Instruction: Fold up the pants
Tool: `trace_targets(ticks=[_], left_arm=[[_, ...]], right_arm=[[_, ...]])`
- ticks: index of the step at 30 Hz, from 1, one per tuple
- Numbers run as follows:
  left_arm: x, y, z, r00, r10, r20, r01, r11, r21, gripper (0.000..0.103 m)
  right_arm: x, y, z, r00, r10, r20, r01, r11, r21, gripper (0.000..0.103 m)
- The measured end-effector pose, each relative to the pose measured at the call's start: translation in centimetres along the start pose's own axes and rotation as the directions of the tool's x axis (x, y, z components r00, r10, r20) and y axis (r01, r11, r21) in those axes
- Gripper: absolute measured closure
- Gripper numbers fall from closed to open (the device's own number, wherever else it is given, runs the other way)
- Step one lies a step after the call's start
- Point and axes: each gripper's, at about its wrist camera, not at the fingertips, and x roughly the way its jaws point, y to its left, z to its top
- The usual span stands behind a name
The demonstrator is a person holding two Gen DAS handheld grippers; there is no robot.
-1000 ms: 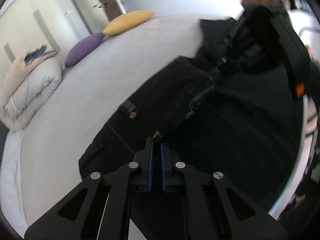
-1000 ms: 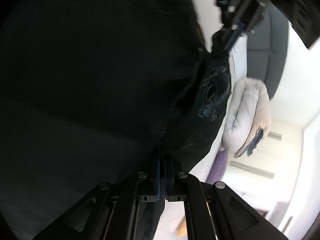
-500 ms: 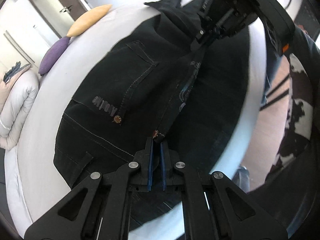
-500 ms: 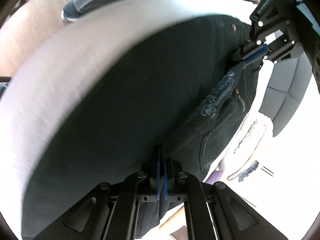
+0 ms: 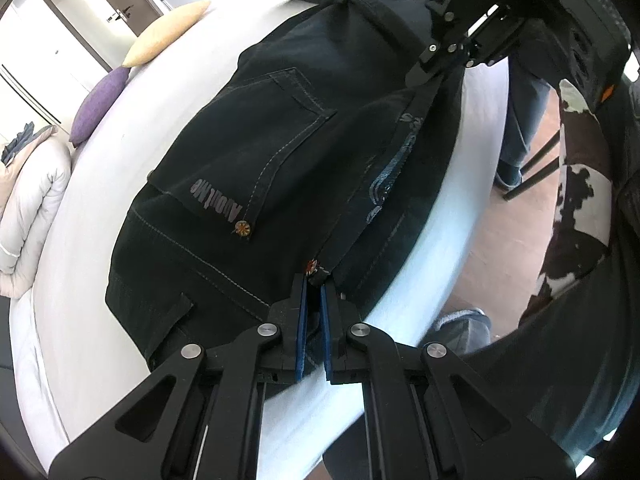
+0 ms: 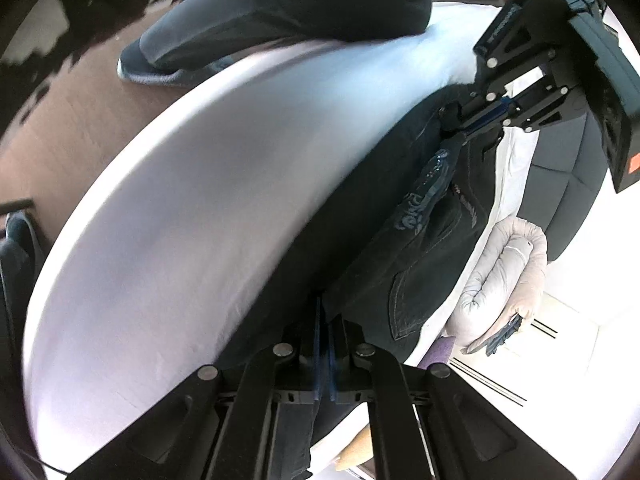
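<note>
The pants (image 5: 280, 168) hide the bed (image 5: 72, 280) beneath them, and their far legs are cut off at the top edge. In the right wrist view the bed edge is motion-blurred. Cloth hides the inner fingers (image 6: 318, 320) of the right gripper (image 6: 324, 312).

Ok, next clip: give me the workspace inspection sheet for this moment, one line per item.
Surface: white bed sheet, mattress edge visible beside wooden floor.
Job's things: black pants lying on the bed, back pocket up, one long edge lifted between the grippers.
Clutter: yellow pillow, purple pillow, rolled duvet at the far side.
Grippers: left gripper shut on the pants by a rivet; right gripper shut on the same edge.
Cables: nothing seen.
Surroundings: door, person's legs beside the bed.
</note>
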Motion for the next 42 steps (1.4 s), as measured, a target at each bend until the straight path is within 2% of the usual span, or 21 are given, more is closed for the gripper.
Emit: trace_targets(ticks=[10, 16, 21, 25, 29, 31, 35, 36, 39, 40, 41, 42], left_arm=[[-0.4, -0.5, -1.7, 1.000, -0.005, 0.012, 0.006, 0.999, -0.037, 0.098], [-0.5, -0.8, -2.3, 0.999, 0.023, 0.032, -0.022, 0.999, -0.042, 0.095], [-2.1, -0.3, -3.0, 0.999, 0.001, -0.035, -0.005, 0.994, -0.106, 0.094], [-4.1, 0.6, -3.6, 0.999, 0.011, -0.036, -0.017, 0.986, -0.167, 0.094], [-5.8, 2.2, -1.5, 0.996, 0.022, 0.082, 0.004, 0.953, -0.303, 0.095], [-5.3, 2.5, 0.5, 0.991, 0.043, 0.126, 0.005, 0.933, -0.359, 0.095], [-1.2, 2.4, 4.3, 0.992, 0.022, 0.124, 0.034, 0.900, -0.434, 0.094], [0.7, 2.2, 5.2, 0.993, -0.009, 0.115, 0.062, 0.885, -0.461, 0.094], [4.3, 1.6, 6.0, 0.998, -0.018, 0.059, 0.047, 0.847, -0.529, 0.095], [4.6, 1.5, 5.8, 0.998, -0.003, 0.067, 0.039, 0.840, -0.541, 0.095], [4.7, 1.5, 5.8, 0.997, 0.002, 0.072, 0.039, 0.829, -0.558, 0.095], [4.8, 1.7, 5.6, 0.997, -0.008, 0.074, 0.050, 0.807, -0.589, 0.095]], right_arm=[[-2.1, 2.7, 2.2, 1.000, 0.003, -0.022, -0.002, 1.000, 0.028, 0.099], [-2.0, 3.8, 3.2, 0.998, 0.006, -0.060, -0.003, 0.999, 0.040, 0.098], [-1.4, 3.8, 3.8, 0.996, 0.027, -0.079, -0.021, 0.997, 0.075, 0.097], [-1.5, 4.0, 3.9, 0.996, 0.014, -0.091, -0.005, 0.995, 0.104, 0.096], [-1.6, 4.2, 4.0, 0.994, 0.009, -0.113, 0.006, 0.992, 0.128, 0.096], [-1.5, 4.1, 4.1, 0.992, 0.005, -0.127, 0.013, 0.990, 0.143, 0.096], [-1.4, 4.3, 4.1, 0.989, -0.020, -0.146, 0.045, 0.984, 0.173, 0.096], [-1.4, 4.3, 4.1, 0.988, -0.026, -0.150, 0.054, 0.981, 0.185, 0.096], [-1.6, 4.4, 4.1, 0.986, -0.051, -0.162, 0.089, 0.968, 0.236, 0.096], [-1.8, 4.4, 4.0, 0.984, -0.065, -0.165, 0.107, 0.959, 0.261, 0.096], [-1.9, 4.4, 3.9, 0.983, -0.076, -0.167, 0.121, 0.952, 0.280, 0.094], [-2.1, 4.4, 3.8, 0.981, -0.093, -0.169, 0.143, 0.940, 0.311, 0.088]])
